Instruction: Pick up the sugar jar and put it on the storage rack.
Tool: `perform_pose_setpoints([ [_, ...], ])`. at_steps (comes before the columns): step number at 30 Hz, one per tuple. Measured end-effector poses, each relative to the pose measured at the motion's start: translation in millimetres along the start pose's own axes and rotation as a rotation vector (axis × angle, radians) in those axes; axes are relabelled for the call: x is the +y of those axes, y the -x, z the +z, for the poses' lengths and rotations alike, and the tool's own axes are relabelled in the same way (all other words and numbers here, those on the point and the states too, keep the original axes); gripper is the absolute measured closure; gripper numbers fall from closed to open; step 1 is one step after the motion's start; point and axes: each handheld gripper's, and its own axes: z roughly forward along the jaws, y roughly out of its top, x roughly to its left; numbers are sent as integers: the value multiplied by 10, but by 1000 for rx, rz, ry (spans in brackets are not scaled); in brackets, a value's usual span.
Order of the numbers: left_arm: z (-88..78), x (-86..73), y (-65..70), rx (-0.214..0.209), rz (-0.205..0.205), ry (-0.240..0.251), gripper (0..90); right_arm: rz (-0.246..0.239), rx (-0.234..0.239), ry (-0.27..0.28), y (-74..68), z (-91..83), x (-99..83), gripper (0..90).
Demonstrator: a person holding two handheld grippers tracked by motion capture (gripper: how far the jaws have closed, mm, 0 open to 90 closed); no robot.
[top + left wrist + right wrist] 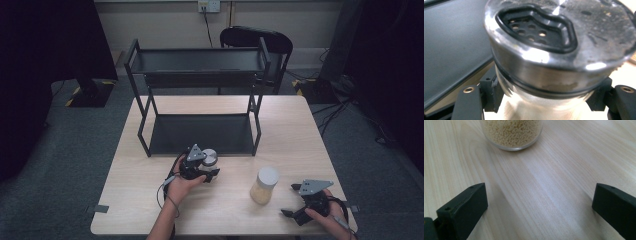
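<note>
Room: dark at both sides, grey carpet floor, a black chair [257, 39] behind the table and a wall socket [208, 6] with a cable going down.
Table: light wood table [150, 190], its grain is plain in the right gripper view.
Shelf: a black two-level metal shelf [197, 62] stands at the far half of the table; probably the containers go on it, this is a judgement only.
Grain jar: a glass jar [264, 186] with a white lid and small yellow grains stands upright on the table, near and in front of the right gripper, apart from it.
Shaker: a glass shaker [556, 47] with a steel lid and small holes stands just in front of the shelf, upright.
Left gripper: the left gripper [207, 172] is clamped on the glass body of the shaker below the lid, one pad [492, 93] on each side, so it can be lifted straight.
Right gripper: the right gripper [289, 200] waits low over the table, jaws wide apart and holding nothing, pointing to the grain jar.
</note>
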Motion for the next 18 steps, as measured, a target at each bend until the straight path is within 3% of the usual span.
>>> perform_pose_setpoints([
  [18, -170, 231, -175, 4, -53, 23, 299, 0, 0, 0, 0, 0, 0, 0],
])
